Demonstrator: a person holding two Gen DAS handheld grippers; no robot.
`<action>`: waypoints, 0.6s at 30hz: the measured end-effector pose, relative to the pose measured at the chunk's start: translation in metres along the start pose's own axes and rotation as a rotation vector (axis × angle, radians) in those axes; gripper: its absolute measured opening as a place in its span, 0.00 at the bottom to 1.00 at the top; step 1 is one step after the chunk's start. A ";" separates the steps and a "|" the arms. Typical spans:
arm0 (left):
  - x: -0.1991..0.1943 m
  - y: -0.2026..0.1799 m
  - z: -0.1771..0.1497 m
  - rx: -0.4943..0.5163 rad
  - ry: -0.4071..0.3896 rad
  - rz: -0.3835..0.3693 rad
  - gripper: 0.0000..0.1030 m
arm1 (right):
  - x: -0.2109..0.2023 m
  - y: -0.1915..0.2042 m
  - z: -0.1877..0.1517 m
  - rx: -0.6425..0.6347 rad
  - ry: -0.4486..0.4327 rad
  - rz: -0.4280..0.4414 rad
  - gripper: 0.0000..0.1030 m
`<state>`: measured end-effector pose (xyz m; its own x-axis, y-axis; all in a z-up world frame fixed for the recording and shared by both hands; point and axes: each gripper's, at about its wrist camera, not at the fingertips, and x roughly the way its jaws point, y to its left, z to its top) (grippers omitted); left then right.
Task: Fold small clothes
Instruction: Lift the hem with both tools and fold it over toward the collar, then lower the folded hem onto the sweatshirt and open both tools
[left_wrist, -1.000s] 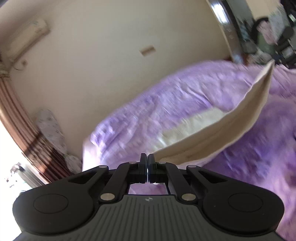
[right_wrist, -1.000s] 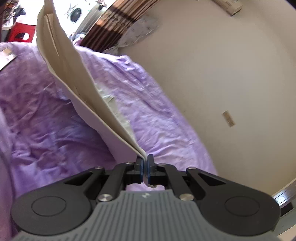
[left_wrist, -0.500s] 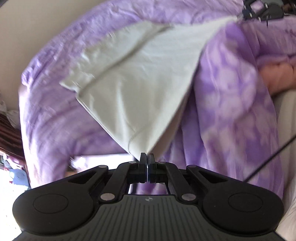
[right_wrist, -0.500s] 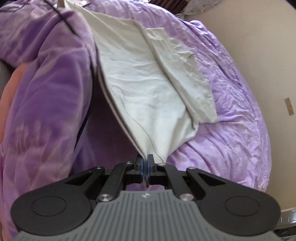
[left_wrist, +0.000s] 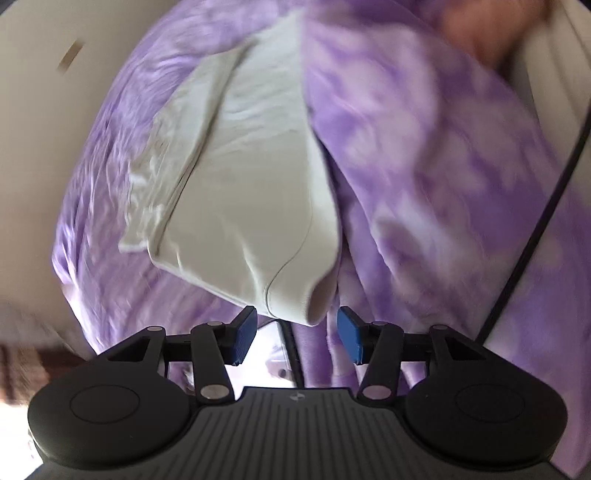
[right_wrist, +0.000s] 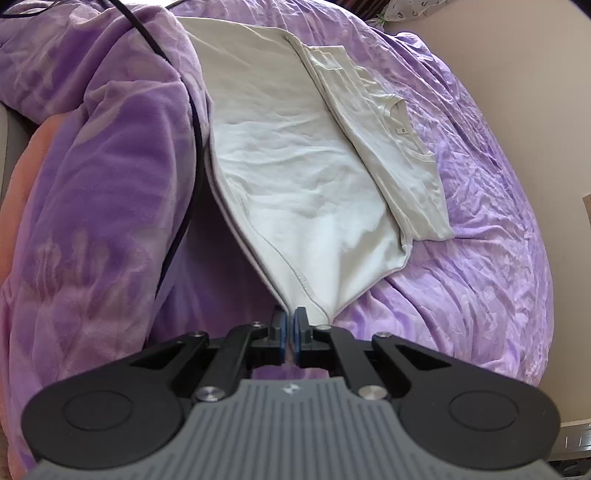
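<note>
A cream white T-shirt (right_wrist: 310, 162) lies folded over on the purple bedsheet (right_wrist: 491, 236), a sleeve and the collar showing along its far side. My right gripper (right_wrist: 289, 319) is shut on the shirt's near hem corner. In the left wrist view the same T-shirt (left_wrist: 247, 192) lies flat with its other hem corner curling just ahead of my left gripper (left_wrist: 295, 319). That gripper's jaws are opening; the blue pads (left_wrist: 349, 334) stand wide apart and touch no cloth.
A bunched purple fleece blanket (right_wrist: 103, 155) lies heaped beside the shirt, with a black cable (right_wrist: 195, 122) running over it. Another stretch of black cable (left_wrist: 532, 236) crosses the blanket in the left wrist view. A beige wall (right_wrist: 535, 74) borders the bed.
Both grippers came down from holding the shirt in the air and laid it on the bed. The left gripper has let go of its hem corner and opened; the right stays shut.
</note>
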<state>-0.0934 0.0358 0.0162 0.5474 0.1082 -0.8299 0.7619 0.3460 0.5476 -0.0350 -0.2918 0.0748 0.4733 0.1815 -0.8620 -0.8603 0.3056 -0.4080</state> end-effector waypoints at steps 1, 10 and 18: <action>0.006 -0.004 0.000 0.051 0.005 0.030 0.57 | 0.001 -0.001 0.000 0.001 0.000 -0.001 0.00; 0.040 -0.027 0.004 0.254 0.022 0.091 0.57 | 0.008 -0.002 -0.008 0.033 0.005 0.022 0.00; 0.027 -0.028 -0.004 0.269 0.055 0.076 0.58 | 0.010 0.008 -0.010 -0.041 0.009 0.010 0.15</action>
<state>-0.1016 0.0325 -0.0219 0.5921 0.1774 -0.7861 0.7882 0.0757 0.6108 -0.0393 -0.2963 0.0598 0.4634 0.1753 -0.8687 -0.8720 0.2649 -0.4117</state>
